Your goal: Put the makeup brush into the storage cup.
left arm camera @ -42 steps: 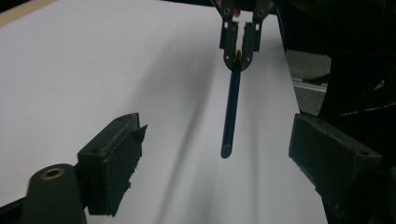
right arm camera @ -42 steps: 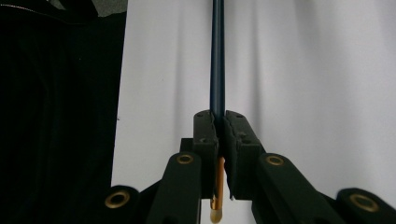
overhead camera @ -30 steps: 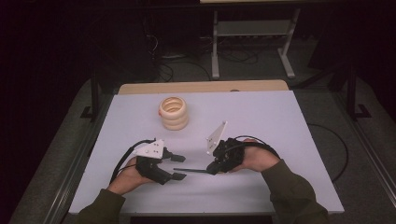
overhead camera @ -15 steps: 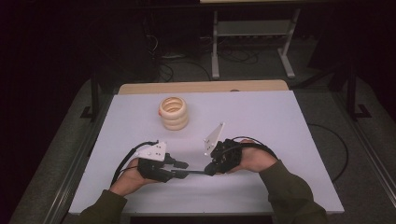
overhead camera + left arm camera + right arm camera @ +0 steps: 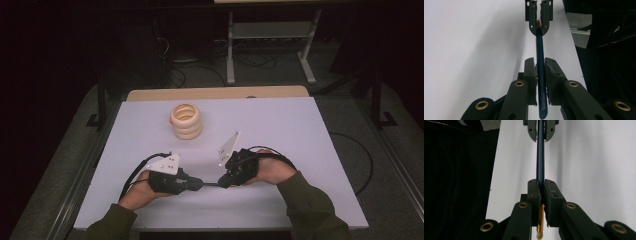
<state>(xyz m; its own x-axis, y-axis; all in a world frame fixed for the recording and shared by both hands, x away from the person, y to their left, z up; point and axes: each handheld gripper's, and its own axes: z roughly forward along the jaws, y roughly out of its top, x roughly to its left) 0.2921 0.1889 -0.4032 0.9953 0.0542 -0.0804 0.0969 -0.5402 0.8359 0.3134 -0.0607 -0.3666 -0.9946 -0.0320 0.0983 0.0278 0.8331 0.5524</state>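
A slim dark blue pen [image 5: 211, 184] with a gold tip lies level between the two grippers, just above the white table [image 5: 280, 130]. My left gripper [image 5: 199, 183] points right and has just been closing its jaws on the pen's dark end [image 5: 540, 50]; the pads now press on it. My right gripper [image 5: 223, 182] points left and is shut on the other end, so the gold tip [image 5: 540, 230] sticks out behind its pads. Each gripper view shows the other gripper's jaws clamped on the far end of the pen, the right gripper [image 5: 539, 18] and the left gripper [image 5: 539, 130].
A stack of cream rings [image 5: 186, 121] stands on the table behind the grippers, left of centre. Dark floor with cables and a metal stand [image 5: 270, 30] lies beyond the table's far edge. The table's near edge runs just under the forearms.
The left gripper's jaws stood apart around the pen's free end earlier and have closed onto it. Both hands and the right gripper's grip have stayed as they were.
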